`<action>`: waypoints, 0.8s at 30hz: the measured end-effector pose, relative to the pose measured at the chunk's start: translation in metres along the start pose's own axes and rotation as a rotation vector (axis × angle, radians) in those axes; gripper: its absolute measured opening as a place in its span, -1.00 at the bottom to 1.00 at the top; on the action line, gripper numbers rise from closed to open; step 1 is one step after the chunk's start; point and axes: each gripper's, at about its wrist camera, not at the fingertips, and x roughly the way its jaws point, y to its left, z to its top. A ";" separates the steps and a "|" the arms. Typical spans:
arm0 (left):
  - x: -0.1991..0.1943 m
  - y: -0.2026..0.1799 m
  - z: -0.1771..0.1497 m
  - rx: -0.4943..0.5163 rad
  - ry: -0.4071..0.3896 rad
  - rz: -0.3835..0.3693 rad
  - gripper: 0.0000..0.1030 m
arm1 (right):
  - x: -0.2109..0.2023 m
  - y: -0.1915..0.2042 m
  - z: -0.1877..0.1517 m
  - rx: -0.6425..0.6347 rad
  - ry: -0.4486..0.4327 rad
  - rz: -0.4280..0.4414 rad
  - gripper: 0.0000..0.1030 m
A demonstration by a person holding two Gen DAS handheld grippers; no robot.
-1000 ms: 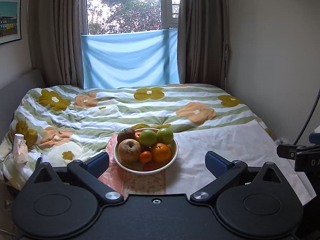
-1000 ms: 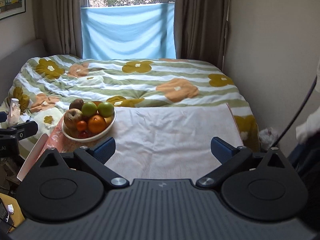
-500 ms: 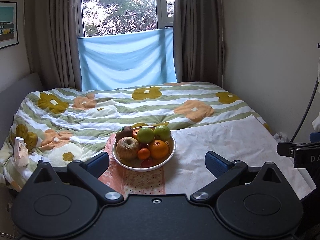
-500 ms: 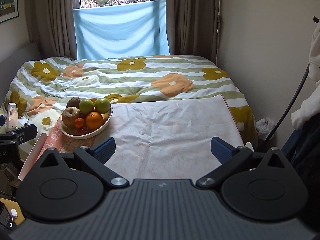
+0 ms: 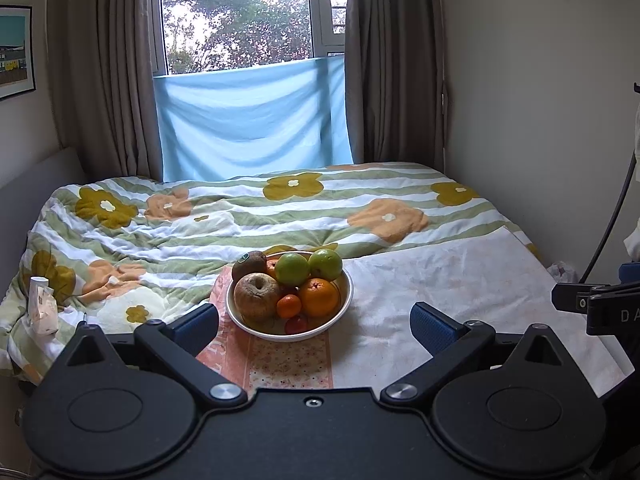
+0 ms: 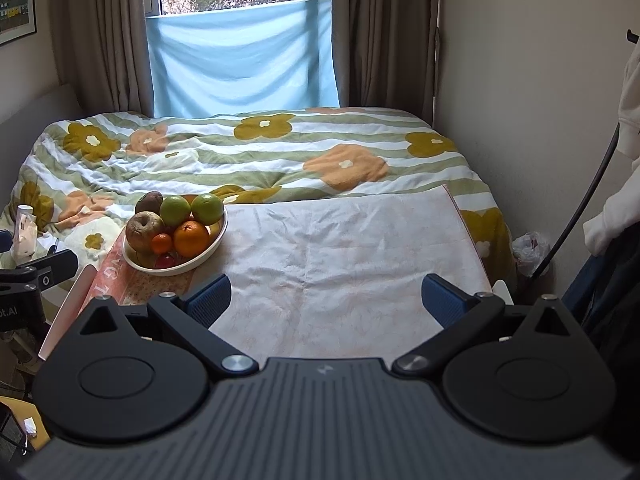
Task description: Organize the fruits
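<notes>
Daylight enters through the window (image 5: 240, 20) at the far end of the room, where the sky is blown out to white between the trees. The blue cloth (image 5: 252, 120) below it glows softly as light passes through. The room is evenly and rather dimly lit, with soft shadows only; the curtains (image 5: 104, 68) and the near black housings stay dark. The bedspread (image 5: 248, 208) is sharp across both views, with no motion blur. Fisheye distortion bows the walls and curtain edges outward, and dark vignetting cuts the upper corners.
</notes>
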 end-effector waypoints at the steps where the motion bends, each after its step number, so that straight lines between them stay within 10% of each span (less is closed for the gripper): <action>1: 0.000 0.000 0.000 0.001 0.001 -0.001 1.00 | 0.000 0.001 -0.001 0.001 0.000 -0.002 1.00; 24: -0.001 -0.001 -0.001 -0.007 -0.003 -0.023 1.00 | 0.002 0.000 -0.003 0.005 0.005 -0.004 1.00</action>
